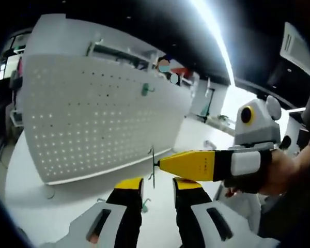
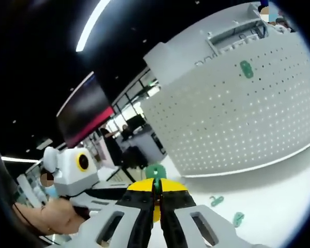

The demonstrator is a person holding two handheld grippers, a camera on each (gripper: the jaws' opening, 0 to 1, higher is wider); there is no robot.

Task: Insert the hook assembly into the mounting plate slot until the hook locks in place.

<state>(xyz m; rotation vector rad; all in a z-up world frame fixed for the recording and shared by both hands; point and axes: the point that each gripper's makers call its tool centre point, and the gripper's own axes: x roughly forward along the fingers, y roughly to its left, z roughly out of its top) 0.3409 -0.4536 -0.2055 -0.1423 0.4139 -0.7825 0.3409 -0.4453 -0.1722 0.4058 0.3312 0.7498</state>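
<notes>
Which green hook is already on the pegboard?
The hook high on the pegboard is mounted. Two others lie loose on the table, and the right gripper holds one.

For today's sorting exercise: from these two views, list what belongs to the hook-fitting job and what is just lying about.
Belongs to the job:
- pegboard
- green hook pinched in the right gripper
- green hook already on the board
- left gripper, open

Lying about:
- spare green hooks on the table
- white table
- ceiling light strip
</notes>
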